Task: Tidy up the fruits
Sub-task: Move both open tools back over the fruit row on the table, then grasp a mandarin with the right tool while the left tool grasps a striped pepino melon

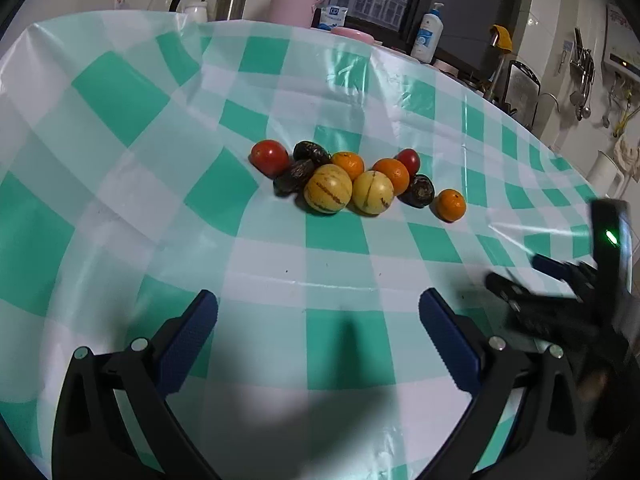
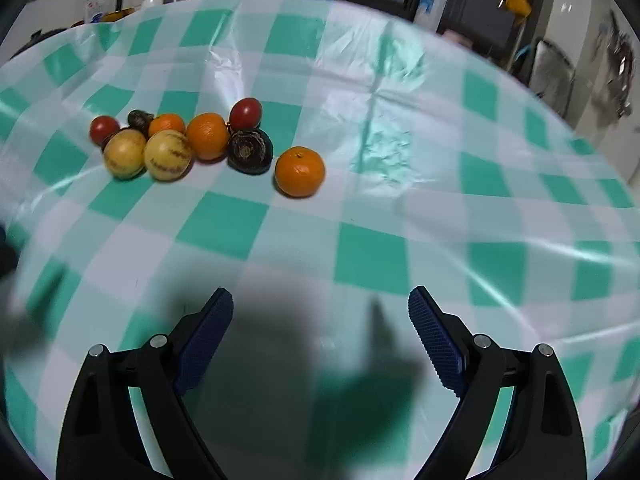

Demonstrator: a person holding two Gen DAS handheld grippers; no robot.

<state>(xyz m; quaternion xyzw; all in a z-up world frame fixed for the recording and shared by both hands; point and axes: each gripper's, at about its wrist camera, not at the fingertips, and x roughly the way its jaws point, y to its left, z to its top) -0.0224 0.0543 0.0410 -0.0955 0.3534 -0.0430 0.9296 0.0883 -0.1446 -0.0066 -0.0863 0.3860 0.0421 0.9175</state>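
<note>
Ten fruits: loose cluster (image 1: pixel 352 178) on checked tablecloth (image 1: pixel 120 92)
Hard to see: third dark fruit (image 2: pixel 140 119), half hidden
Left gripper (image 1: pixel 319 312): jaws spread, empty
Right gripper (image 2: pixel 321 306): jaws spread, empty

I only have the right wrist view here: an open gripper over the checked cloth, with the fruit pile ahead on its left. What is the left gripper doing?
Observer: The left gripper is open, nothing between its fingers, short of the fruit.
Operator: I count two dark fruits for certain. Any more?
Observer: Three. The third dark fruit sits between the left tomato and a yellow striped fruit.
Operator: Does my gripper show over there?
Observer: Yes. The right gripper is blurred at the left wrist view's right edge, with a green light lit on its body.
</note>
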